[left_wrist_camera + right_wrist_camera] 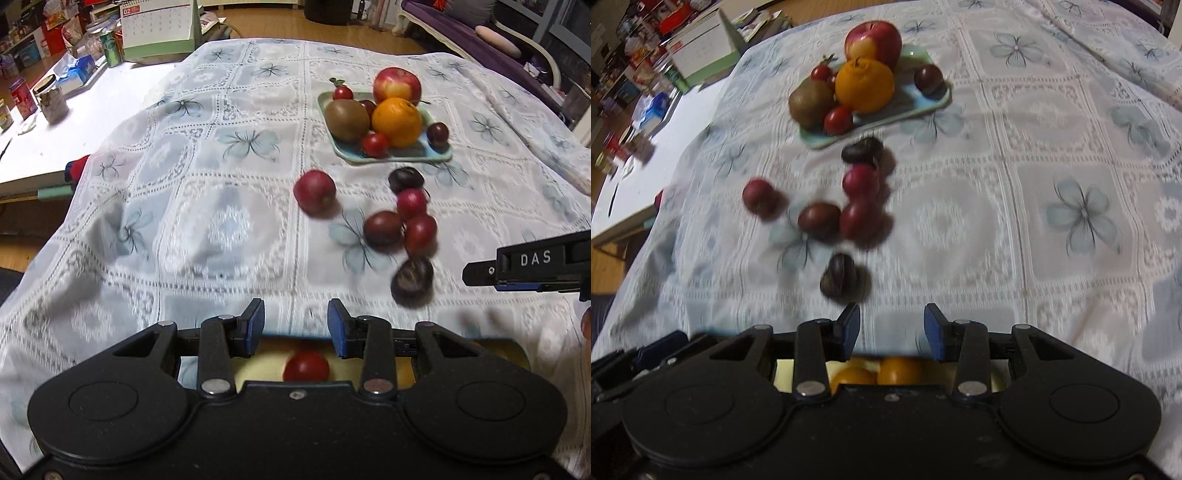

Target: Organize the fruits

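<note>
Scanning from the left edge, I see the lone red plum-like fruit [315,192] lying apart on the pale floral lace tablecloth [184,184]. My left gripper [296,325] hangs low over the near cloth with its blue-padded jaws spread and nothing between them. Further right sits the loose cluster: a dark brown-red fruit [383,228], two red ones touching it, and a dark purple plum [412,282] nearest me. Beyond them, the pale green rectangular tray [439,153] already carries a kiwi, an orange, an apple and small tomatoes. My right gripper [892,326] is likewise spread and empty, just short of the dark purple plum.

My worry is rolling: these round fruits sit on soft, wrinkled cloth, so a glancing pad could nudge one toward the draped edge. The crowded tray could also shed fruit if bumped.
</note>
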Available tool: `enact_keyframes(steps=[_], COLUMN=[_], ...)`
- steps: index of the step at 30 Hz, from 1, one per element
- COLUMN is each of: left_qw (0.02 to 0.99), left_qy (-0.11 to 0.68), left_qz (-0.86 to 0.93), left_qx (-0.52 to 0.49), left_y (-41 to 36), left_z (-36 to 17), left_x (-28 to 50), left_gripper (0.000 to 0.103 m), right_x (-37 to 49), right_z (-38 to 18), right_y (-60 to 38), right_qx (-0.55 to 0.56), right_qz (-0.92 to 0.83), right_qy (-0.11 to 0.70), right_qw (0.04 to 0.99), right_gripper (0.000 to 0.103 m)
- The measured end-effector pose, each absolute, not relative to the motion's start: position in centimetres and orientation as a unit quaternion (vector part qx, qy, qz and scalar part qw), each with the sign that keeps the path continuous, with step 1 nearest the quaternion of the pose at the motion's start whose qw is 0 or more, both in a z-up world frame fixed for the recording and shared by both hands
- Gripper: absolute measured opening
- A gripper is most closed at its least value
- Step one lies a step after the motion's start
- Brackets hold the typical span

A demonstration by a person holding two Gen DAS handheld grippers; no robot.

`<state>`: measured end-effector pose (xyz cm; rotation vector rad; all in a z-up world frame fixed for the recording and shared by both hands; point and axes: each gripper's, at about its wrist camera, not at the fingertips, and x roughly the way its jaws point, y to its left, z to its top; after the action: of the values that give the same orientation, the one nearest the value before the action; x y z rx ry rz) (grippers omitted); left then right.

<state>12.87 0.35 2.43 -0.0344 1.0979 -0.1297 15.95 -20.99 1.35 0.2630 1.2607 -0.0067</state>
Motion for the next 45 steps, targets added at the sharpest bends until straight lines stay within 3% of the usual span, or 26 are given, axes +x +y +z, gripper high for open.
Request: enact_keyframes(steps=[21, 38, 45], left_qw=[0.841, 0.828, 0.826], left_qy=[0.537, 0.559, 0.559], left_qz=[-0.061, -0.029, -0.025], left_qx=[-0.03, -0.041, -0.061], left_y=[-3.0, -2.8, -2.4], left_z=[1.3, -2.6, -2.9], left_x=[23.6, 26.2, 26.3], left_gripper=[0.046, 0.051, 0.048], right_x=[24.7, 25.4, 25.4], right_z=[-0.1, -0.8, -1.0], right_y=[-24.8, -22.7, -21.8], right_qx=[0.166, 0.171, 0.175], right_qz=[-0.075, -0.055, -0.043], right_qy=[0.584, 0.589, 0.594], right_qw=[0.791, 0.788, 0.784], right_gripper=[0.041, 0.041, 0.041])
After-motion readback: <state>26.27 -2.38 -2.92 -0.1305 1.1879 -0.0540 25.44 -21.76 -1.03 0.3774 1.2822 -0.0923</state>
